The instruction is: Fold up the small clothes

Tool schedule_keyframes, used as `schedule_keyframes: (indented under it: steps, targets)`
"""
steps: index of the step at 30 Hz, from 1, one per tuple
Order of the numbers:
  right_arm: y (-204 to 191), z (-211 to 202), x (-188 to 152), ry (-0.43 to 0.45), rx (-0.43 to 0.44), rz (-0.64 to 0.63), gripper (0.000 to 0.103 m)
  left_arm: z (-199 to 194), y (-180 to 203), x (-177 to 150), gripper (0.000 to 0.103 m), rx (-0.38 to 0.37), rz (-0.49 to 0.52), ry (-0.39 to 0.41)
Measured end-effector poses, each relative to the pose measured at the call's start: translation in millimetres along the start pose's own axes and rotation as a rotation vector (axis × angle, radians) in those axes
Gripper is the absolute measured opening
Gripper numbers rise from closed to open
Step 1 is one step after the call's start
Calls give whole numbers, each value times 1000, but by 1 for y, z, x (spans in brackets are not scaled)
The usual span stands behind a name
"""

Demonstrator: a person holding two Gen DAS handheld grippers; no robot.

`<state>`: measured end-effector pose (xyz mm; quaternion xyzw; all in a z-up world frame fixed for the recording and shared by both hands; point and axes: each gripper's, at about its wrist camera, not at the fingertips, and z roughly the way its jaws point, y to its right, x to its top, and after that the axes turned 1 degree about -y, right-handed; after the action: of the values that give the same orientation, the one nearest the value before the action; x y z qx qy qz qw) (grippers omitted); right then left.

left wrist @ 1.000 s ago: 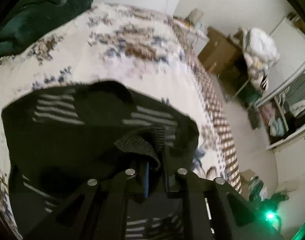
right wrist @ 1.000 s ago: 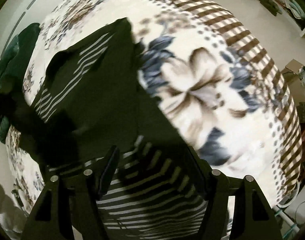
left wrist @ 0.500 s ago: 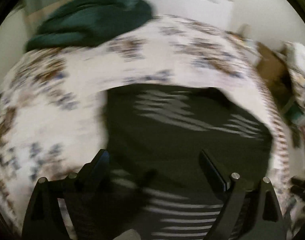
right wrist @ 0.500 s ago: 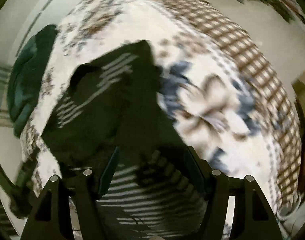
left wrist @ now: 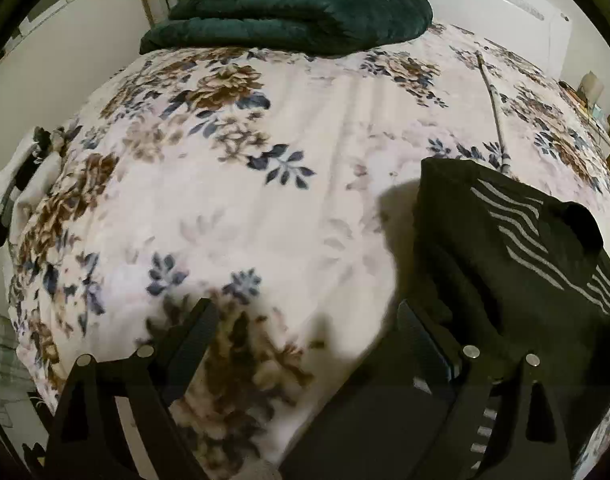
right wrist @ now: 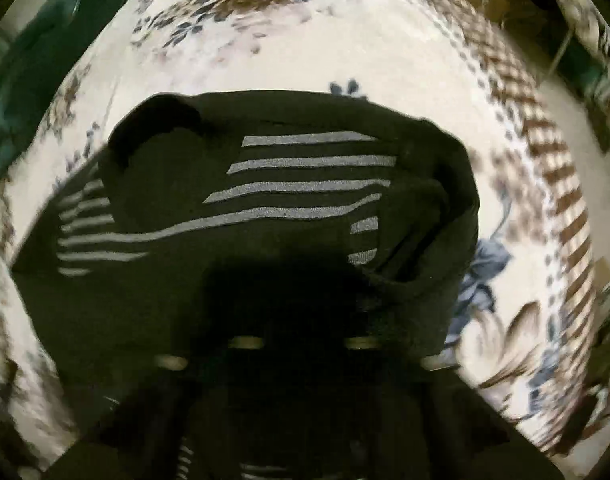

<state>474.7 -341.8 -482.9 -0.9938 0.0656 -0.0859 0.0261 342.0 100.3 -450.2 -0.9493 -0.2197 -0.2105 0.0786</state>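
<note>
The black shirt (right wrist: 289, 200) with grey stripes lies on the flowered bed (left wrist: 265, 184), already doubled over but lumpy, so I judge the folding is only partly done. My left tongs (left wrist: 305, 344) are open and hold nothing, beside the shirt. My right tongs are in shadow; I cannot tell their state.

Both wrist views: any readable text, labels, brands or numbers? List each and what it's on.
None readable.
Black garment with grey stripes: only printed stripes, no letters.
Floral cream bedspread: pattern only.
Folded dark green blanket: no label visible.
Clutter at the right edge of the left wrist view: too small to read.
</note>
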Motion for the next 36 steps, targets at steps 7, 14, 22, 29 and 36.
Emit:
schedule_keyframes:
  steps: [7, 14, 22, 29, 36]
  targets:
    - [54, -67, -11, 129, -49, 145, 0, 14, 11, 20, 92, -34, -15, -12]
    - [57, -38, 4, -9, 259, 160, 44, 23, 21, 30, 92, -16, 8, -11]
    - [22, 32, 6, -139, 61, 129, 46, 31, 23, 26, 92, 15, 5, -46]
    - [8, -21, -9, 32, -18, 85, 9, 31, 22, 26, 92, 14, 14, -46]
    - [64, -43, -8, 26, -98, 214, 9, 34, 17, 32, 92, 13, -5, -60]
